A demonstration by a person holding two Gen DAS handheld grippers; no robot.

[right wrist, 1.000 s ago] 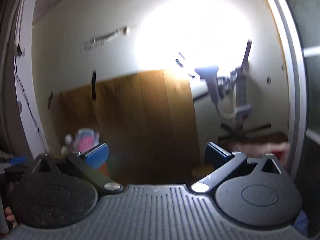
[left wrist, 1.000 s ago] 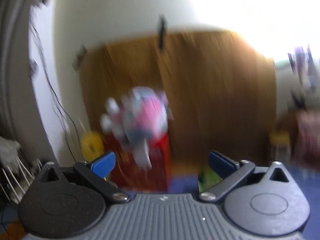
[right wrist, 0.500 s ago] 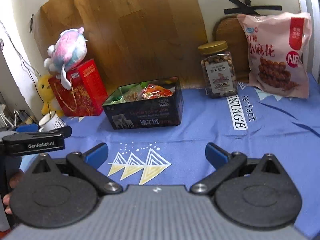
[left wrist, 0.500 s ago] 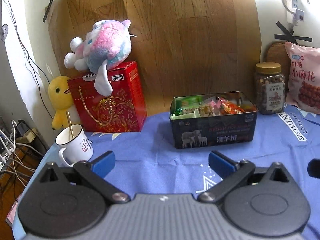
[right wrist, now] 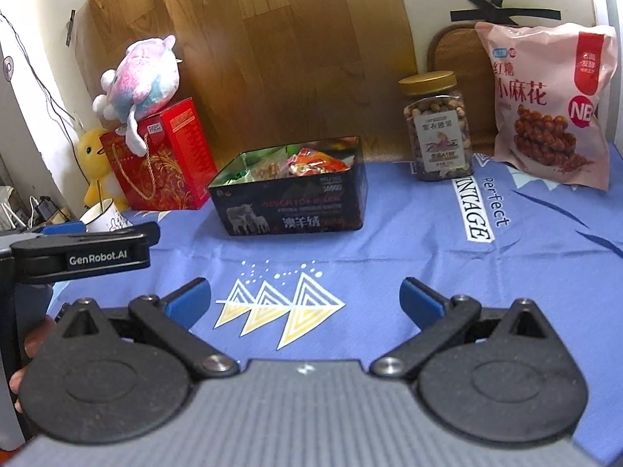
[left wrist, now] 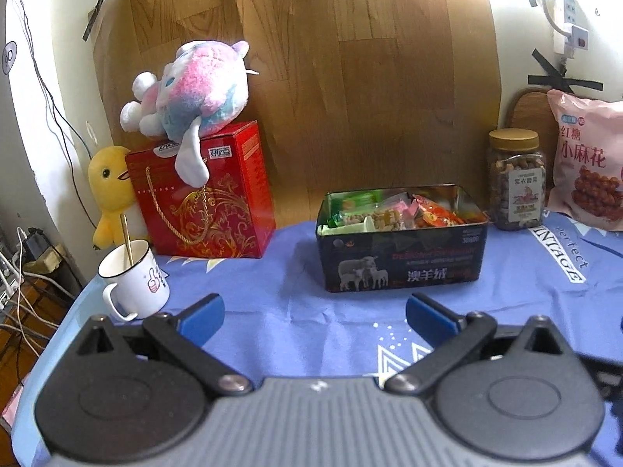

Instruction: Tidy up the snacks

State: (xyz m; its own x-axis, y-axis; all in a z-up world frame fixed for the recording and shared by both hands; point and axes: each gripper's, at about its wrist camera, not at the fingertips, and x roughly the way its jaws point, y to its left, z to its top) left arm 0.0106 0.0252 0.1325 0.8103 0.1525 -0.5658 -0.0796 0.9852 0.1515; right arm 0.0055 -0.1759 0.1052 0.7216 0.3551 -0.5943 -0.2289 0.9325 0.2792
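Left wrist view: my left gripper (left wrist: 314, 318) hovers above the blue tablecloth (left wrist: 280, 311), its blue-padded fingers (left wrist: 202, 317) spread wide with nothing between them. Ahead of it sits the open black tin (left wrist: 401, 268) with sheep printed on its front, filled with wrapped snacks (left wrist: 393, 214) in green, pink and orange. To the tin's right stands a clear jar of nuts (left wrist: 516, 181) with a gold lid, and just beside that a pink snack bag (left wrist: 588, 163) leans against the wall. On the left, a red gift box (left wrist: 210, 202) carries a pink-and-blue plush toy (left wrist: 194, 89) on top; a yellow duck plush (left wrist: 109, 190) stands beside the box, and a white mug (left wrist: 134, 280) with a stick in it sits near the table's edge.

From the right wrist view, my right gripper (right wrist: 305, 299) is likewise spread and empty, poised over the triangle print on the cloth. The tin (right wrist: 292, 210) lies ahead and slightly left, the jar (right wrist: 438, 128) and the bag (right wrist: 549, 105) further right, well apart from the tin. My left gripper's black body (right wrist: 81, 257) shows at the left edge.
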